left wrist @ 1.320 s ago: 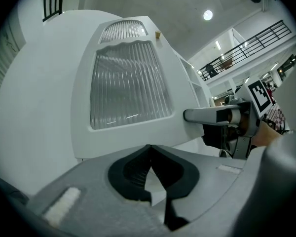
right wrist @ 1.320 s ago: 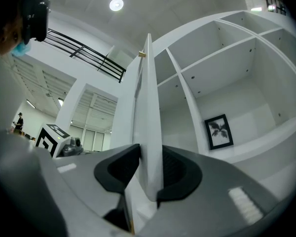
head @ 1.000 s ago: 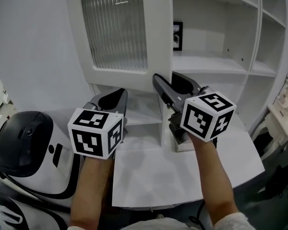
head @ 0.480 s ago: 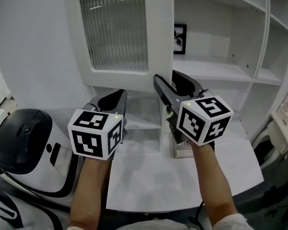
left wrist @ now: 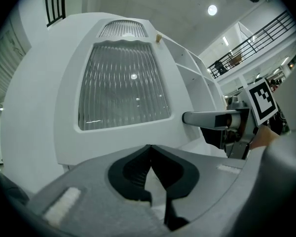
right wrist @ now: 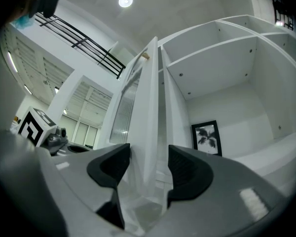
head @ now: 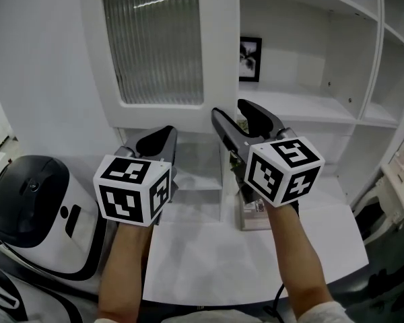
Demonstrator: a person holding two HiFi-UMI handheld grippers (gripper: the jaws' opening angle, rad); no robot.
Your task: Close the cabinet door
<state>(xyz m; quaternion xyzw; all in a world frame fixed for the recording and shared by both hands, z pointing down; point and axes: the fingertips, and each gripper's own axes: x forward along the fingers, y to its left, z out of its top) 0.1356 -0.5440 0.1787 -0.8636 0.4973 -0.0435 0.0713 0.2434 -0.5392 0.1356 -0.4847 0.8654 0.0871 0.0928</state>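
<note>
Lower left in the head view, the left gripper [head: 163, 136] has its jaws pressed together, empty. The ribbed-glass cabinet door [head: 158, 46] stands open at upper centre. Just right of it, the jaws of the right gripper [head: 230, 112] are opening, spread around its edge.

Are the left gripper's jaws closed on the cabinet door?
No: the left gripper has its jaws together with nothing between them, and the cabinet door stands beyond them.

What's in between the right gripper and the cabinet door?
Nothing. The door has its edge right between the opening jaws of the right gripper, with no other thing there. The right gripper view shows it.
</note>
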